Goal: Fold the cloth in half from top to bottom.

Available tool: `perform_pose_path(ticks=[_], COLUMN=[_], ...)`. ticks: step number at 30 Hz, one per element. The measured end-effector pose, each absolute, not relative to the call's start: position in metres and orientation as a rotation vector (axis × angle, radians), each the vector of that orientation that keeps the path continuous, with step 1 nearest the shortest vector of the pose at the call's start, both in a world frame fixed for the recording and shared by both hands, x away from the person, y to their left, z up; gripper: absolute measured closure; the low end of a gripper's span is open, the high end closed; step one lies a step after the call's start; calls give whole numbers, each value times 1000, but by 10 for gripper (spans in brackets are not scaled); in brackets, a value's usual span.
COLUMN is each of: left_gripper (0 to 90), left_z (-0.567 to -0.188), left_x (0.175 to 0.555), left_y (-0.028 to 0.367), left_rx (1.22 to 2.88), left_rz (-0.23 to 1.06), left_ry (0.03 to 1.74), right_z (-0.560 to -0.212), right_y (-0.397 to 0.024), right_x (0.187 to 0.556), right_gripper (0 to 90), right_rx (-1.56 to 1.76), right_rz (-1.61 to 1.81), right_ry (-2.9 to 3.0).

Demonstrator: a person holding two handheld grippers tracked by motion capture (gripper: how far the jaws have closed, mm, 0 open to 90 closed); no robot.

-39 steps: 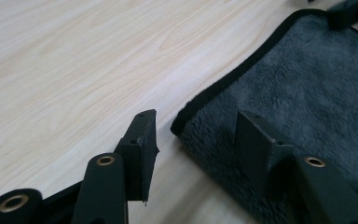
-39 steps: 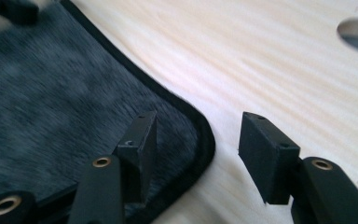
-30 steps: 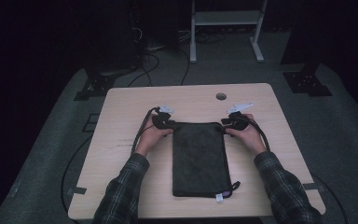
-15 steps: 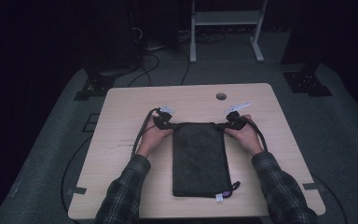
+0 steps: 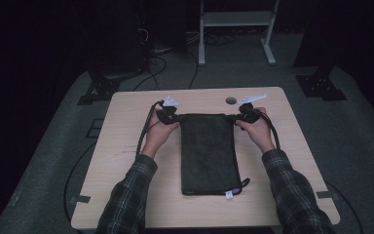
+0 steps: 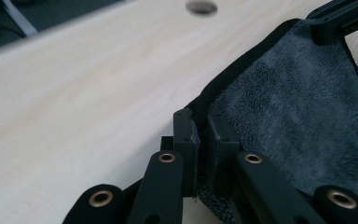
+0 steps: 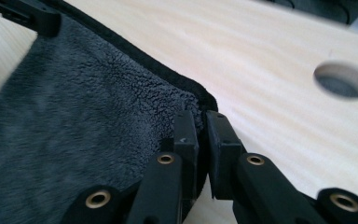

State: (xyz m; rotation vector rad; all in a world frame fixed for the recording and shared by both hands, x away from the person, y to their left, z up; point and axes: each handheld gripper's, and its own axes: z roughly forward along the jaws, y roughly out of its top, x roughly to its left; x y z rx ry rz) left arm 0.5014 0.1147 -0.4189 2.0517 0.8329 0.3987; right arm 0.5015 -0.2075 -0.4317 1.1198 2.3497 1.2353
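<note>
A dark grey fleece bag lies lengthwise on the light wooden table. A cord and a small white tag sit at its near end. My left gripper is shut on the bag's far left corner, and my right gripper is shut on the far right corner. In the left gripper view the jaws pinch the bag's dark hem, with the right gripper at the far corner. In the right gripper view the jaws clamp the fleece edge. The far edge hangs slightly above the wood.
A round cable hole sits in the table just beyond the bag. Black cables trail from both grippers along the forearms. On the floor behind the table stand a white frame and dark stand bases.
Both hands have risen a little with the bag's far corners in the jaws, so the far edge is off the table. The near end has not moved.
</note>
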Motion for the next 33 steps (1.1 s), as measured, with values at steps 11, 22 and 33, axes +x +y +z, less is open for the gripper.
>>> perform_pose_path(ticks=[11,22,33], left_gripper=[839,837,836], left_z=[-408,-418,-420], left_x=[465,424,384], left_y=[124,131,132], left_rx=[2040,2021,2053], left_rz=[297,244,211], left_ry=[748,735,683], right_z=[-419,-428,-432], right_y=[-220,-223,-226], right_x=[470,430,386], right_gripper=[829,828,827], right_rx=[1027,999,942], right_rz=[1356,1409,1418], right_ry=[2356,2381,2408])
